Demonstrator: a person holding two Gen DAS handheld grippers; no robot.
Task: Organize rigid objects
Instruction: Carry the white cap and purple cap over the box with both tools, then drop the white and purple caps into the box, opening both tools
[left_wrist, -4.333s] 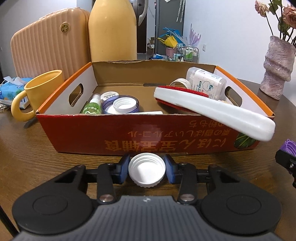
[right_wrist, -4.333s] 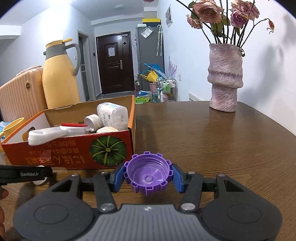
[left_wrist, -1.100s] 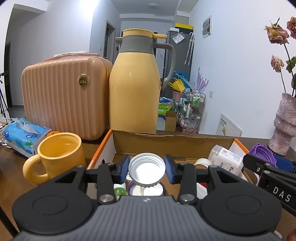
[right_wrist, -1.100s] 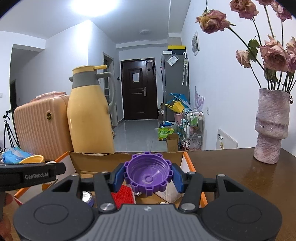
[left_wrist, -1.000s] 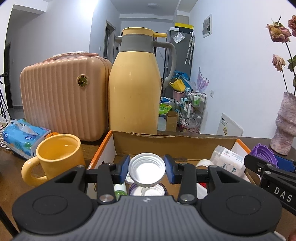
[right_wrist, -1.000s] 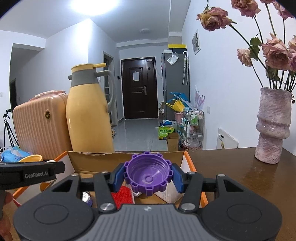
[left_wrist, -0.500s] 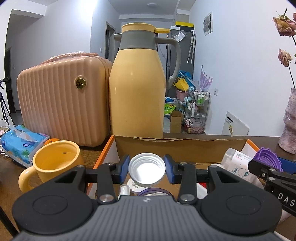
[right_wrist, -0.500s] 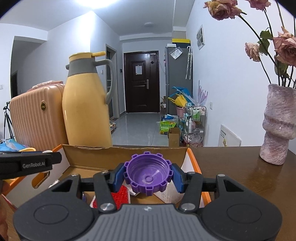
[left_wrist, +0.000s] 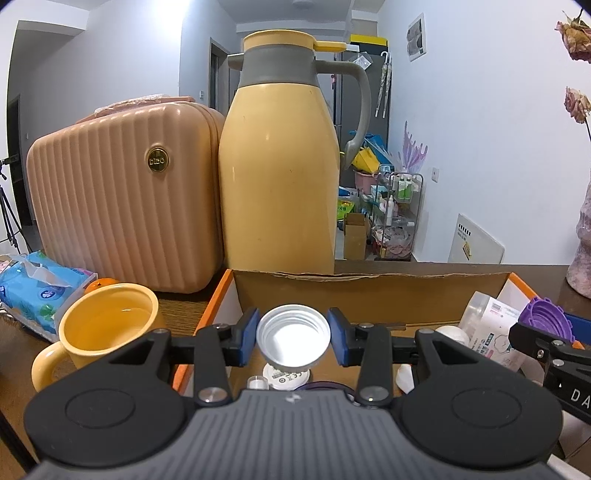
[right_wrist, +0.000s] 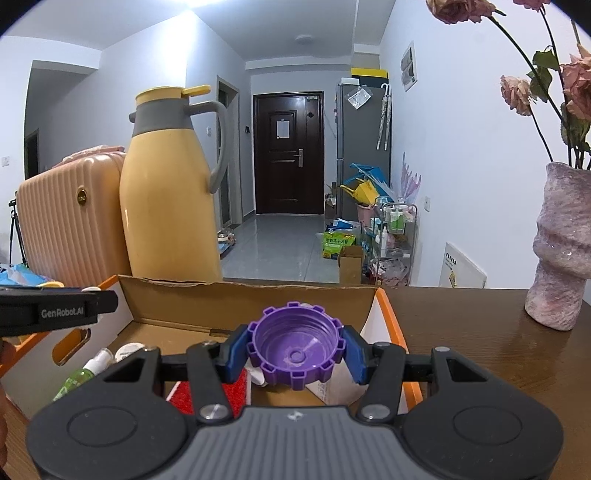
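A: So, what does the left gripper (left_wrist: 293, 341) have?

B: Its blue pads are pressed on either side of a white cap (left_wrist: 293, 339), open side toward the camera, held above the near left part of the cardboard box (left_wrist: 365, 291).

A: And the right gripper (right_wrist: 295, 354)?

B: Clamped on a purple cap (right_wrist: 295, 349) with a notched rim, over the right half of the box, near its orange-edged right wall.

A: What lies in the box?

B: A green spray bottle (right_wrist: 79, 376) at the left, something red (right_wrist: 210, 393) under the right gripper, and a white labelled container (left_wrist: 487, 334) at the far right.

A: Around it?

B: A yellow mug (left_wrist: 107, 328) just left of the box, a yellow thermos jug (left_wrist: 280, 173) and a ribbed pink case (left_wrist: 122, 206) behind it, and a mottled vase (right_wrist: 561, 247) well apart on the right of the wooden table (right_wrist: 498, 354).
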